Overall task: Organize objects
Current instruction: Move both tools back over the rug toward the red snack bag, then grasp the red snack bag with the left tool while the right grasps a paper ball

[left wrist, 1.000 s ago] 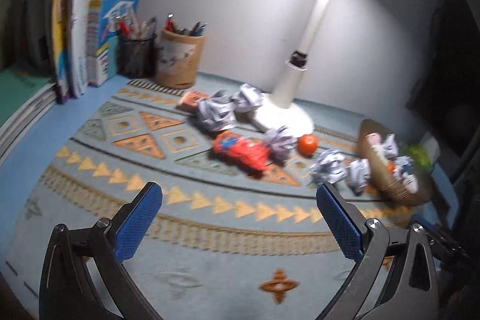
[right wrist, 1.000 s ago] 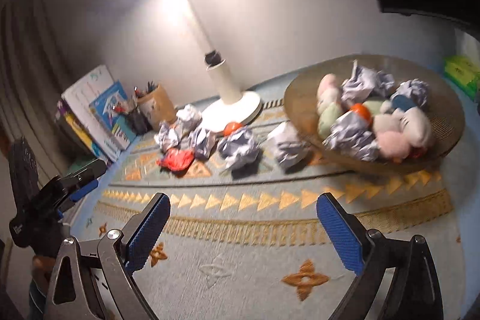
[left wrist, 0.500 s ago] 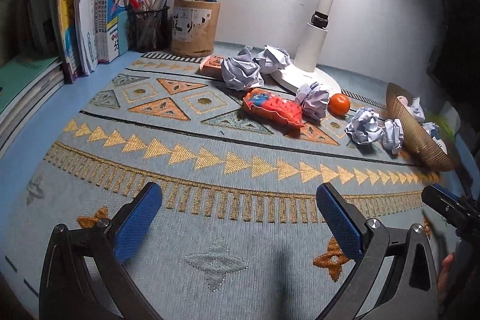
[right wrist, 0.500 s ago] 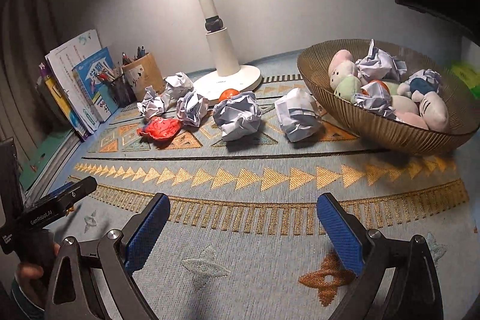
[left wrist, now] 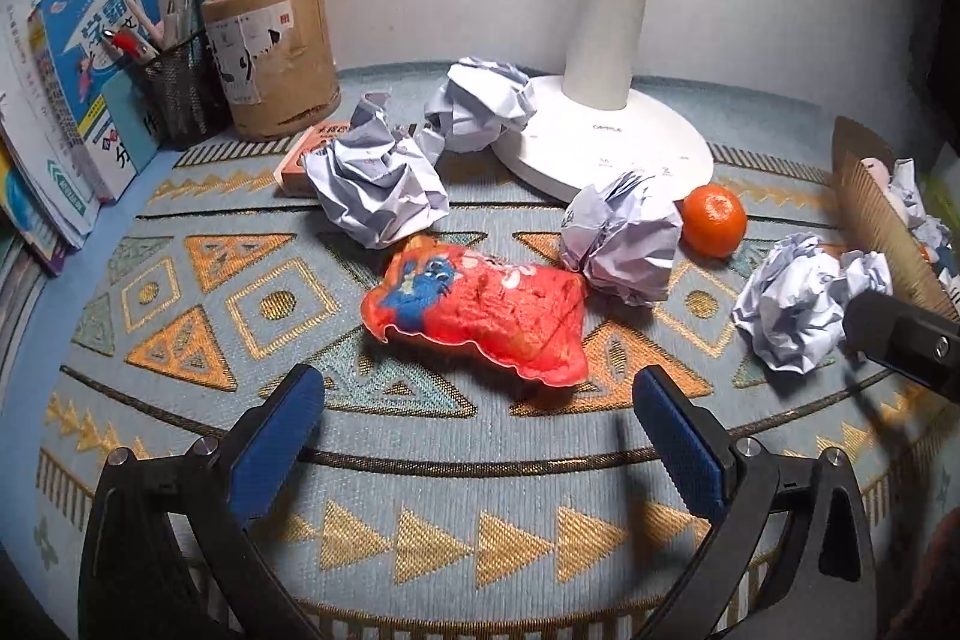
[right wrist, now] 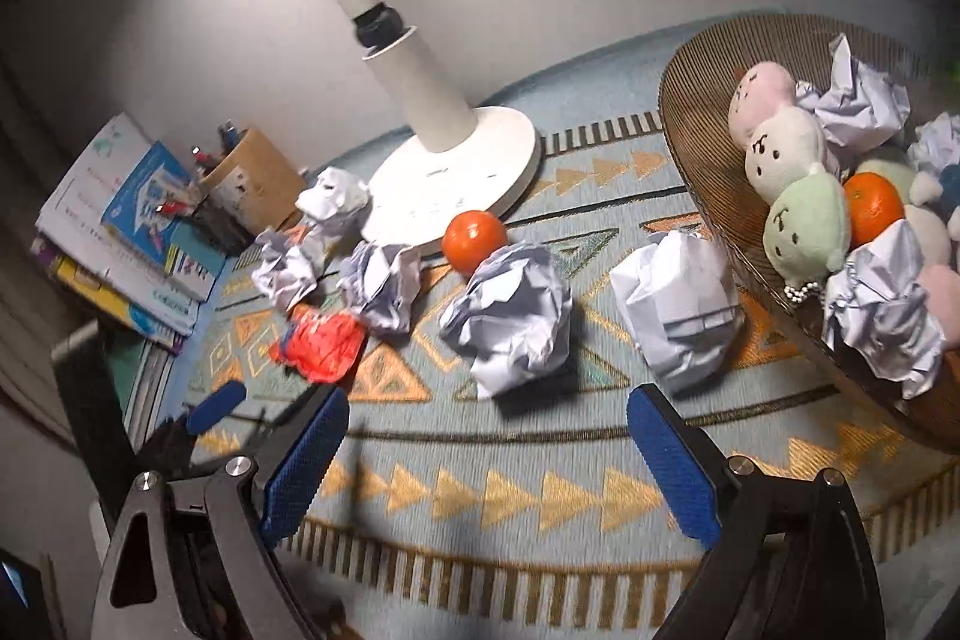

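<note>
A red snack packet [left wrist: 480,316] lies on the patterned mat, just beyond my open, empty left gripper [left wrist: 480,454]. Several crumpled paper balls surround it: one behind it [left wrist: 378,187], one to its right [left wrist: 621,244]. An orange [left wrist: 714,220] sits by the lamp base. In the right wrist view my right gripper [right wrist: 486,454] is open and empty, facing a crumpled paper ball [right wrist: 510,322], with another [right wrist: 678,307] beside the woven basket [right wrist: 708,160]. The basket holds plush toys, paper balls and an orange [right wrist: 873,208]. The red packet [right wrist: 321,346] lies to the left.
A white lamp base [left wrist: 606,142] stands at the back centre. A cardboard pen pot [left wrist: 273,52], a mesh pen holder [left wrist: 174,91], an orange box [left wrist: 312,154] and books [left wrist: 66,88] line the back left. The left gripper's finger [right wrist: 216,406] shows at the left.
Both grippers moved forward and lower toward the objects. The red packet now lies close before the left gripper, and the paper balls close before the right. Both stay open.
</note>
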Motion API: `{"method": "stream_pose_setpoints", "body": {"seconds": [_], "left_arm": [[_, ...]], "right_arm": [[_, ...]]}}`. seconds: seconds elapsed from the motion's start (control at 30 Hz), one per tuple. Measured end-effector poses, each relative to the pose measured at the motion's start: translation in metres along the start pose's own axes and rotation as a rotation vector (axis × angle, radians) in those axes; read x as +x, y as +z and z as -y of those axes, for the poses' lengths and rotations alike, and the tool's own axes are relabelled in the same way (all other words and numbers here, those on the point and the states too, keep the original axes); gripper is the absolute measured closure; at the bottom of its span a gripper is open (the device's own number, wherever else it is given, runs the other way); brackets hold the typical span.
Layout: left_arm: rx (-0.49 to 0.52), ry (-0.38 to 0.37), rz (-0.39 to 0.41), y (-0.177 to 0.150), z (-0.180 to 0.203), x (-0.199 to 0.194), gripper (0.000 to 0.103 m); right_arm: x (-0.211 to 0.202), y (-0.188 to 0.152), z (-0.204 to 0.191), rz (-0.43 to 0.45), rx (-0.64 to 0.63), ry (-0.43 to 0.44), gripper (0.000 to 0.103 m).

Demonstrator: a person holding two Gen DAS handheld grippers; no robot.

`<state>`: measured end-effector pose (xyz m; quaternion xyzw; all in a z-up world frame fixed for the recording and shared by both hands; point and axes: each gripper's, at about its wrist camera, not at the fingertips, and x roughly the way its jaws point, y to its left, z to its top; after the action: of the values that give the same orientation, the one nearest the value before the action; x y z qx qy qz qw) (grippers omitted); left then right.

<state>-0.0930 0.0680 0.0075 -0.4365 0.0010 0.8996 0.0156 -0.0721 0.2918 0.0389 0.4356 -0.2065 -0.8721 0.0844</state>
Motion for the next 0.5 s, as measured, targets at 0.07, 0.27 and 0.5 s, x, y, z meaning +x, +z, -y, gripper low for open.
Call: {"method": "stream_pose_setpoints", "body": {"seconds": [0.07, 0.27, 0.5], "left_arm": [[-0.025, 0.007, -0.031, 0.004, -0.003, 0.008, 0.001], [-0.084, 0.027, -0.051, 0.004, -0.018, 0.008, 0.001], [-0.152, 0.246, -0.019, -0.028, -0.081, -0.03, 0.002]], "right_arm": [[0.014, 0.005, -0.001, 0.012, -0.002, -0.017, 0.014], [0.027, 0.0, -0.016, 0.036, -0.142, -0.06, 0.014], [0.029, -0.005, -0.012, 0.007, -0.126, -0.034, 0.014]]}}
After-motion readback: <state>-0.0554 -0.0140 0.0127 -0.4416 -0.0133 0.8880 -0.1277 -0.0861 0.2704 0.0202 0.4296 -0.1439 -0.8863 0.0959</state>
